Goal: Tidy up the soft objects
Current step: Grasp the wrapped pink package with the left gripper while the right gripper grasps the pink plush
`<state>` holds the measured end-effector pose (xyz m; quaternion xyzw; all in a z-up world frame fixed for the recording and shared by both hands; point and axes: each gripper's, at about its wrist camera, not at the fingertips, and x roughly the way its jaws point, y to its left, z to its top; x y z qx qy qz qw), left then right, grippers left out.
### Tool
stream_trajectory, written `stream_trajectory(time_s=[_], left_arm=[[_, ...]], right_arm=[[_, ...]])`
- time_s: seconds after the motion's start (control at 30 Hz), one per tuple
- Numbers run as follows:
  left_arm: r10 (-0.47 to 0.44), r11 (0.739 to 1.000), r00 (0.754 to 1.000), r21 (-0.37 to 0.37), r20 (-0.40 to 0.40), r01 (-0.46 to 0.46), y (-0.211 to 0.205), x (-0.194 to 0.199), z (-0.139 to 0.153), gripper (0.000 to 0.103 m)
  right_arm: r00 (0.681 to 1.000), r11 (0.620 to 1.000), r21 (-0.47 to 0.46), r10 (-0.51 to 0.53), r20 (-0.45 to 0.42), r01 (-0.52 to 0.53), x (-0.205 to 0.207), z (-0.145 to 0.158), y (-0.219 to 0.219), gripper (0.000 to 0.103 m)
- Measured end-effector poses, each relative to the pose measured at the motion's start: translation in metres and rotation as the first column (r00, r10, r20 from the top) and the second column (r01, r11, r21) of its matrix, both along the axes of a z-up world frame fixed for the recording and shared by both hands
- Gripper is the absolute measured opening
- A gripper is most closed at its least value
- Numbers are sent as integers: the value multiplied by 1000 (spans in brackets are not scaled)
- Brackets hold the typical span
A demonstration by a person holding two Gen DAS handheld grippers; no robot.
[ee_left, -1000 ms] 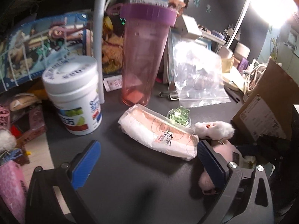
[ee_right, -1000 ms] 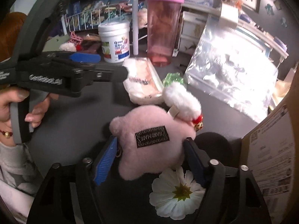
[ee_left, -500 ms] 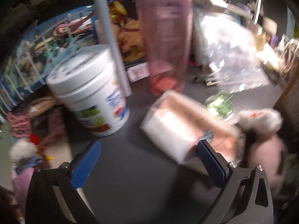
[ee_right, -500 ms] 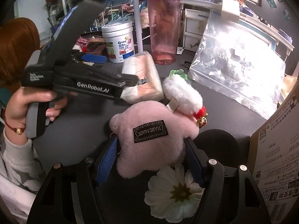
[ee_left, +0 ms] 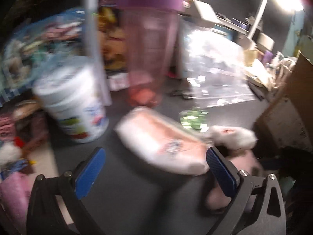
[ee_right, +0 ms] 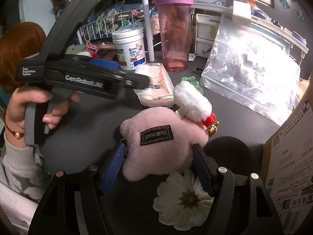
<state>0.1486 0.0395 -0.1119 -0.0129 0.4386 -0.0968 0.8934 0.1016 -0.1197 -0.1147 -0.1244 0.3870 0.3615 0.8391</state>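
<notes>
— Two views are given; what is seen from the right wrist only?

— The right gripper (ee_right: 158, 164) is seen clamped on a pink plush toy (ee_right: 156, 143), both blue pads pressed into its sides. A black label is sewn on the toy, and a white furry piece (ee_right: 192, 102) with a red bauble and small gold bell lies at its upper right. A white cloth flower (ee_right: 183, 201) lies under the gripper, on the dark table (ee_right: 82, 133). The person's left hand (ee_right: 37, 107) is also shown here, wrapped round the handle of the other gripper (a red cord is worn at the wrist).

— And from the left wrist?

— That picture is badly blurred. The left gripper (ee_left: 154, 172) is seen spread wide with nothing held; a wrapped pack of tissues (ee_left: 162, 143) lies on the table just ahead of the gap, near the right pad. Only a strip of the pink toy (ee_left: 246, 160) is made out behind that finger.

— What is shared by both?

— A white tub (ee_right: 130, 49), a tall pink cup with a purple lid (ee_right: 175, 33), a clear plastic bag (ee_right: 252, 74) and a cardboard box (ee_right: 291, 172) at the right edge are seen in both. A small green glassy thing (ee_right: 188, 80) is seen beside the tissue pack.
</notes>
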Motion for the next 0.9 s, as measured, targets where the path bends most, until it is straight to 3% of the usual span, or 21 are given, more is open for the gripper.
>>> stream_trajectory(time_s=[0.1, 0.2, 0.27, 0.3, 0.37, 0.43, 0.6, 0.73, 0.77, 0.8, 0.87, 0.9], left_arm=[[8, 1000, 999, 9, -43, -8, -18, 12, -9, 101], [25, 998, 998, 53, -59, -22, -28, 16, -16, 90], [21, 993, 999, 118, -43, -16, -32, 13, -19, 72], [12, 992, 999, 126, -39, -7, -31, 13, -20, 68], [1, 992, 999, 126, -41, 4, -26, 11, -16, 42], [-12, 994, 999, 108, -51, 17, -16, 5, -11, 28], [-47, 996, 998, 68, -47, 50, 2, -11, -7, 22], [-76, 997, 996, 16, -45, 77, 12, -34, -3, 22], [-64, 998, 997, 22, -44, 65, 15, -37, -3, 28], [-46, 998, 998, 29, -44, 47, 17, -40, -4, 37], [-3, 998, 1000, 55, -23, 4, 15, -41, -3, 85], [15, 997, 1000, 80, 5, -16, 14, -42, 0, 89]], right_arm=[[1000, 1000, 4, 7, -2, -7, -1, -1, 1, 67], [1000, 1000, 11, 13, 3, -13, -2, 0, 1, 67], [1000, 1000, 19, 17, 4, -17, -3, 1, 1, 67], [1000, 1000, 24, 19, 4, -19, -4, 1, 1, 67], [1000, 999, 30, 22, 3, -22, -4, 2, 0, 67], [1000, 999, 34, 25, 4, -25, -5, 2, 0, 67], [999, 998, 46, 33, 7, -33, -7, 3, 1, 67], [999, 998, 51, 37, 12, -37, -8, 4, 0, 67], [999, 998, 52, 36, 13, -37, -9, 4, 0, 67], [999, 998, 52, 36, 14, -37, -9, 5, 0, 67], [999, 998, 53, 36, 16, -36, -9, 5, 0, 67], [999, 998, 54, 35, 17, -36, -10, 5, -1, 67]])
